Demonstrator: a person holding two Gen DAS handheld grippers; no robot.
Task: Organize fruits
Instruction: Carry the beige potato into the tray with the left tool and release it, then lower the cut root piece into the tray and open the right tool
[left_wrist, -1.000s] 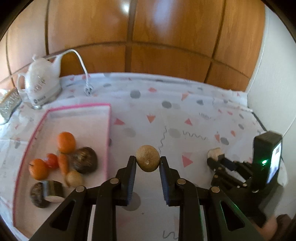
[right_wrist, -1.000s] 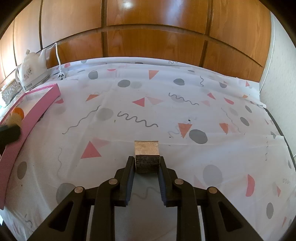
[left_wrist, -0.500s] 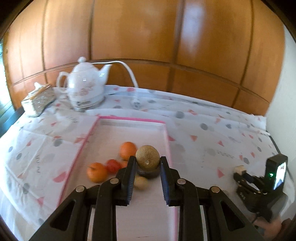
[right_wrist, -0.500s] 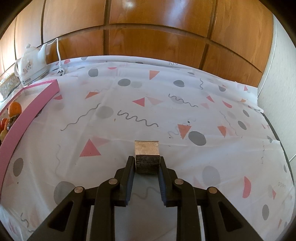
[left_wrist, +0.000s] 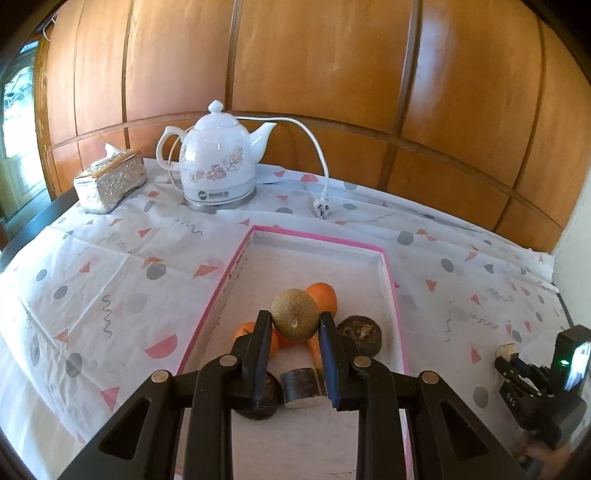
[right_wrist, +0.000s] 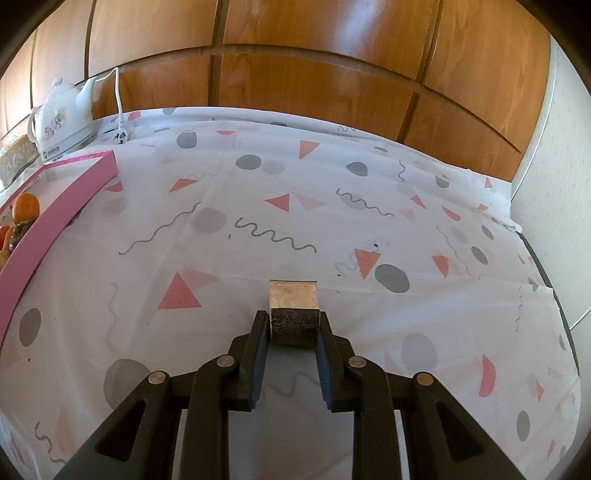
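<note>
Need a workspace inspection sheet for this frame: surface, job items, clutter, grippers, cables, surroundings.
Surface: patterned tablecloth, some creases.
Job's things: pink-rimmed tray holding oranges and dark fruits.
Clutter: white kettle, silver tissue box.
Grippers: left hand-held gripper shut on round brown fruit over tray; right hand-held gripper shut on cut fruit chunk.
Cables: kettle cord, unplugged, lying on cloth.
Surroundings: wooden panel wall.

Bright daylight fills both views. Glare streaks the far wood panels (left_wrist: 325, 66), the fisheye bends them into arcs, dark vignette rings the corners, and soft shadows sit under the fruit.
</note>
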